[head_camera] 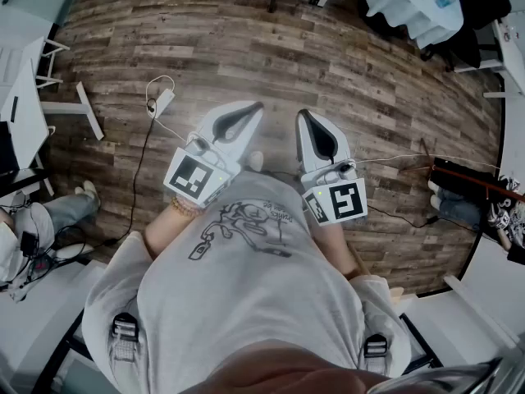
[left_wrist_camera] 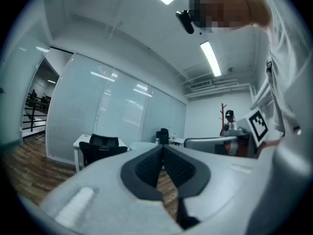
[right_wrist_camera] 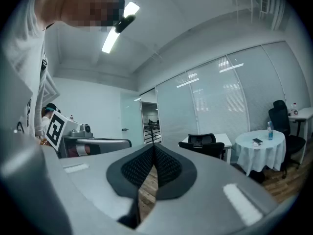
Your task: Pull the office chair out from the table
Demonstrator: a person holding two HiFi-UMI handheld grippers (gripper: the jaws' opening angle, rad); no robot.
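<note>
Currently the grey-white left gripper (head_camera: 248,110) and right gripper (head_camera: 304,115) hover level, fingers pressed together on nothing, well apart from the black office chair (right_wrist_camera: 205,144).

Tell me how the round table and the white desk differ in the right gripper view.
The round table is draped in a white cloth; the white desk is rectangular and uncovered, on straight legs. The round table carries a bottle and a small dark object; nothing shows on the white desk. Both are white.
</note>
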